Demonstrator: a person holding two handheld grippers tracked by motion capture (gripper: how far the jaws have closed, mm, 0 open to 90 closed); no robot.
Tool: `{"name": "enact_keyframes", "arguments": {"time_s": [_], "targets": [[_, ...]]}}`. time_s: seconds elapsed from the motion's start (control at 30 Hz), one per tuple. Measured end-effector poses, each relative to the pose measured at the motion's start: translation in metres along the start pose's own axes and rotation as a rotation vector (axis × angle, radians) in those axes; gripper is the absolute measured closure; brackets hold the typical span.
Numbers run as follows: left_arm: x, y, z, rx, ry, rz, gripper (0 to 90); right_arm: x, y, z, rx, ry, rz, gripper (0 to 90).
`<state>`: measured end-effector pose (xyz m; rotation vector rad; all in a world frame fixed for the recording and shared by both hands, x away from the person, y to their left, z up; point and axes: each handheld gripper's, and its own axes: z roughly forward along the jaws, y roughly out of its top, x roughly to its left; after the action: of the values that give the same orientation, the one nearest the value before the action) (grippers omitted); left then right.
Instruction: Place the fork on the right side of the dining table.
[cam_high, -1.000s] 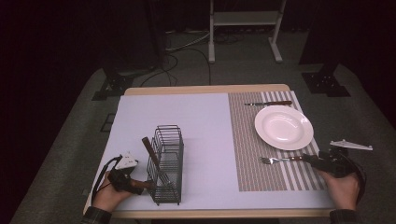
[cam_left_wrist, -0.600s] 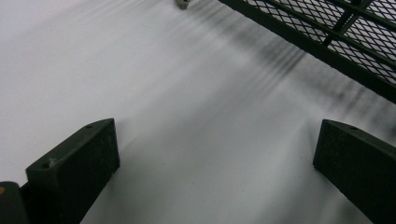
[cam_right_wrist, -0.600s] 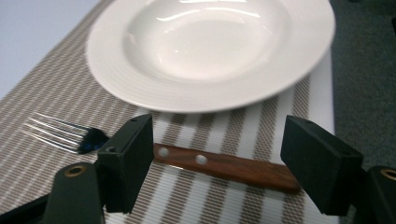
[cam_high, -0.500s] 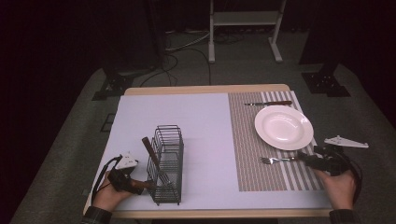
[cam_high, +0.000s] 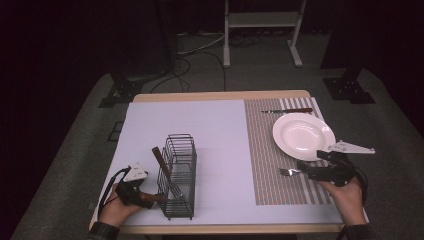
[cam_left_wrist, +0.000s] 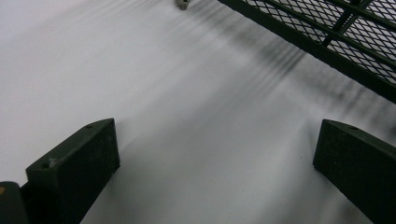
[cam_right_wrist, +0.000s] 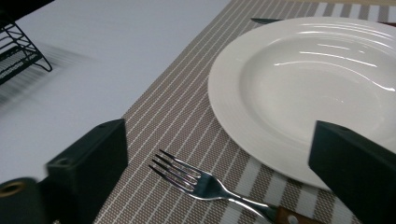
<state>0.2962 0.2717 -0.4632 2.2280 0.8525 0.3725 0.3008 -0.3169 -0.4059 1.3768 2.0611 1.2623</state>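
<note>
Rack (cam_high: 179, 176) holds wooden-handled utensil (cam_high: 161, 162); plate (cam_high: 303, 136) empty; fork (cam_right_wrist: 219, 186) beside it. Both grippers' fingers released.

The plate (cam_high: 303, 135) sat on the striped placemat (cam_high: 265, 170). Behind the plate lay a knife (cam_high: 287, 110); in front of it, a fork (cam_high: 290, 172), both on the placemat. Well left of the plate stood the wire rack (cam_high: 178, 175), a utensil (cam_high: 162, 164) leaning in it.

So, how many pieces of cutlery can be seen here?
3: a fork near the plate, a knife beyond it, and a wooden-handled utensil in the wire rack. More may be hidden.
</note>
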Motion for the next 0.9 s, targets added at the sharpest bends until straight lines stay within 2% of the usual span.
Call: {"name": "enact_keyframes", "arguments": {"time_s": [0.33,0.9], "targets": [[0.000,0.000,0.000,0.001,0.001,0.002,0.0,0.030,0.007,0.021,-0.005,0.040,-0.091,1.5],[0.000,0.000,0.000,0.000,0.001,0.001,0.0,0.081,0.014,0.056,0.032,0.134,-0.198,1.5]]}}
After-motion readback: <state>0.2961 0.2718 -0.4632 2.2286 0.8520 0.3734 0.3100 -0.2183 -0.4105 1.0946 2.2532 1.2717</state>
